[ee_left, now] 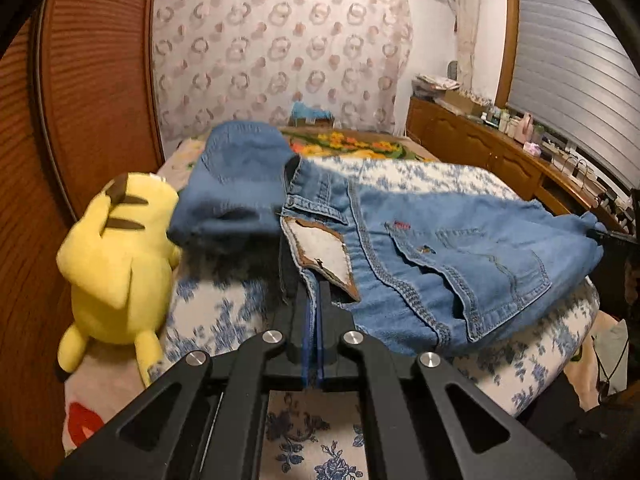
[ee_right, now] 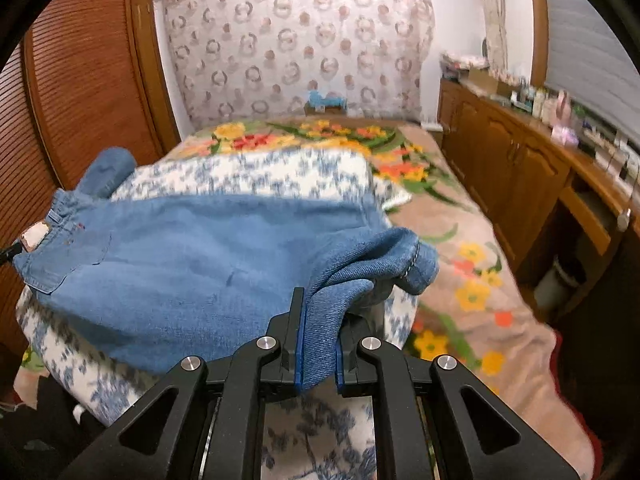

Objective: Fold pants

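Holding the jeans (ee_left: 420, 256) at both ends, I had them stretched out just above the blue-flowered quilt (ee_left: 224, 304). My left gripper (ee_left: 314, 312) was clamped on the waistband, its jaws pressed nearly together on the denim edge right beside the leather patch (ee_left: 324, 260), and the seat with its back pocket ran off to the right of those jaws. My right gripper (ee_right: 318, 344) was clenched on a thick bunch of leg fabric, with the rest of the pants spreading left from its jaws toward the waistband. So the long axis lay from one pair of jaws to the other, neither hand nearer than the other. I judged the coming fold would hinge on carrying one held end across to meet the other. A yellow plush toy (ee_left: 116, 264) sat left of my left jaws, near the cloth.
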Action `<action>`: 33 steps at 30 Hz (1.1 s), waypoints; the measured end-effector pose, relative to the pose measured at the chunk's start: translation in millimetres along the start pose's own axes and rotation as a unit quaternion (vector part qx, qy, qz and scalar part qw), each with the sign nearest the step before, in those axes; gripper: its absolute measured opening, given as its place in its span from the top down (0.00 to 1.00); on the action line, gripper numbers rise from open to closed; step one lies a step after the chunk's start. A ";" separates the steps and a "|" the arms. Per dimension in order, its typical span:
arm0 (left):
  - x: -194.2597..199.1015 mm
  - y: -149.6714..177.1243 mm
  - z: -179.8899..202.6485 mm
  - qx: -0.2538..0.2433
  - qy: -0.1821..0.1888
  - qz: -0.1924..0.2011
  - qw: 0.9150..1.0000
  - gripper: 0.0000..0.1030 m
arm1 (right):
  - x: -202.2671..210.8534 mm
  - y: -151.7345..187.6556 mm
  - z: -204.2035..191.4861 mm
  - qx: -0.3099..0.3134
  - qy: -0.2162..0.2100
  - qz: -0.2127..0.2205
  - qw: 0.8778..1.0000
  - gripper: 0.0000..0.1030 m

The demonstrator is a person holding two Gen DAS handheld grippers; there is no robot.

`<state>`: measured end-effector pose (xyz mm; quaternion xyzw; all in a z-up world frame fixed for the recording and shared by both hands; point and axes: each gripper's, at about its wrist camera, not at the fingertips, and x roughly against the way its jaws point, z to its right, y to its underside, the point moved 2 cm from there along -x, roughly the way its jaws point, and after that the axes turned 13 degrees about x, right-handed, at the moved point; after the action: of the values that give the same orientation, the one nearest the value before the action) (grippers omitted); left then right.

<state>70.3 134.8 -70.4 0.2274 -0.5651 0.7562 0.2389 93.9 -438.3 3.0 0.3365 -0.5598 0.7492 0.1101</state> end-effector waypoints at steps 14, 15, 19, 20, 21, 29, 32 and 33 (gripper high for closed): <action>4.6 5.9 12.0 0.003 0.009 0.002 1.000 0.27 | 0.4 7.9 6.7 -0.041 0.006 -0.017 0.999 0.57; 4.9 5.5 14.5 0.004 0.012 0.002 1.000 0.20 | 4.1 7.9 7.3 -0.043 0.007 -0.014 0.999 0.56; 1.2 5.6 33.1 -0.007 0.023 0.001 1.000 0.19 | 12.8 13.3 8.2 -0.049 0.007 -0.003 0.999 0.53; -0.3 6.1 37.7 -0.010 0.027 0.000 1.000 0.19 | 12.3 14.8 8.9 -0.050 0.004 -0.003 0.999 0.53; -2.7 6.5 45.2 -0.015 0.031 -0.002 0.999 0.19 | 11.3 14.8 9.3 -0.050 0.004 -0.004 0.999 0.53; -19.8 6.2 91.4 -0.032 0.075 -0.007 0.997 0.19 | -11.4 23.6 16.9 -0.071 0.005 -0.032 0.997 0.53; -30.1 6.5 107.5 -0.037 0.087 -0.014 0.995 0.19 | -19.7 23.3 19.3 -0.080 0.004 -0.038 0.996 0.53; -33.4 6.7 112.2 -0.039 0.090 -0.016 0.995 0.19 | -21.9 22.3 20.4 -0.082 0.004 -0.040 0.996 0.53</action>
<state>100.6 21.6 -67.0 0.1579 -0.5663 0.7474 0.3095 106.0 -460.2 -24.8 0.3453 -0.6048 0.6974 0.1691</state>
